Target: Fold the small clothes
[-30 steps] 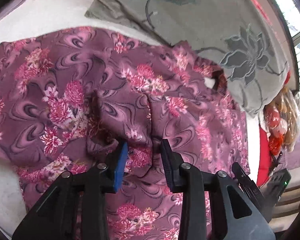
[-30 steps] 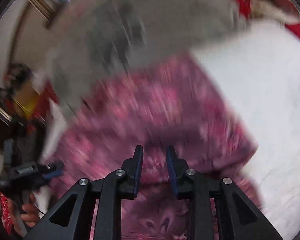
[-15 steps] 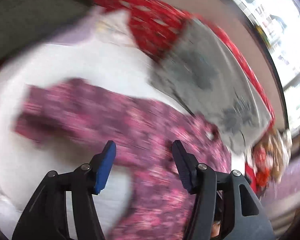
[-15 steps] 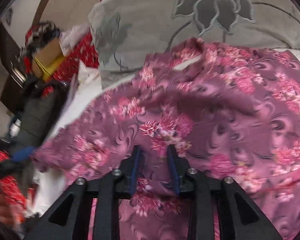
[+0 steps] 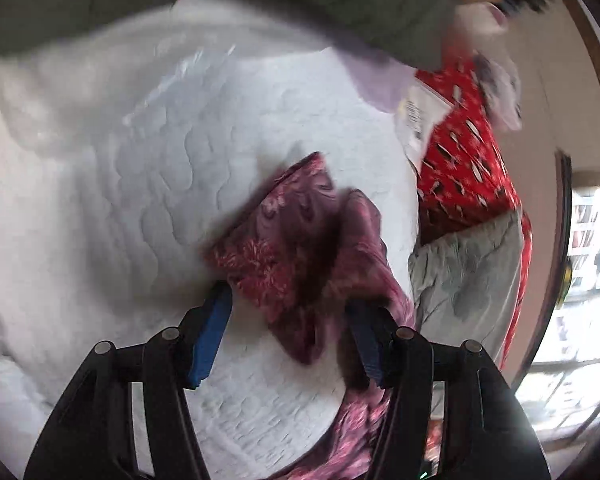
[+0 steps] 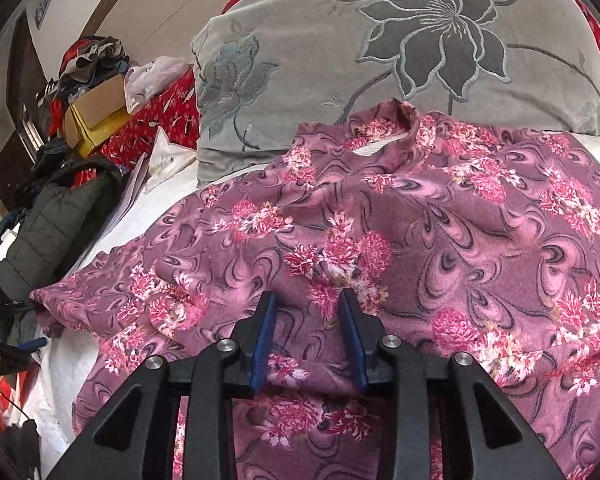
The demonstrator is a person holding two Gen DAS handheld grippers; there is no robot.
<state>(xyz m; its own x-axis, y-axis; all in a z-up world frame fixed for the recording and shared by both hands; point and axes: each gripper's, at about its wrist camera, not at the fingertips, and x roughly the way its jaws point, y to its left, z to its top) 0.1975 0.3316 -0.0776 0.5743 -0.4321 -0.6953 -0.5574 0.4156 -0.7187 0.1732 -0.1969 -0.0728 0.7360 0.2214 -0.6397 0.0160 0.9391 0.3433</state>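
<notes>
In the left wrist view the left gripper (image 5: 288,320) hangs over the white quilted bed (image 5: 140,184), jaws spread fairly wide and gripping nothing. A bunched sleeve end of the mauve, pink-flowered fabric top (image 5: 300,248) lies between and just beyond the fingertips, and cloth brushes the right-hand blue pad (image 5: 364,340). That view is smeared. The likely slip here is a close on the top layer alone, or on the bedcover with it, so the sleeve comes up doubled or twisted.

In the right wrist view the right gripper (image 6: 306,320) sits low over the body of the same top (image 6: 440,240), its jaws narrow and opening. A soft ridge of cloth rises between the pads, though whether they press it I cannot tell. If that ridge drops unevenly, a crease stays under the next fold.

Beyond, the collar lies against a grey velvet pillow with an embroidered dark flower (image 6: 420,40); cloth pushed that way would ride up the pillow and skew the fold. Farther left, a dark padded jacket (image 6: 56,216) and a red patterned cover (image 6: 160,120) crowd the bed edge, where a swung sleeve could snag.
</notes>
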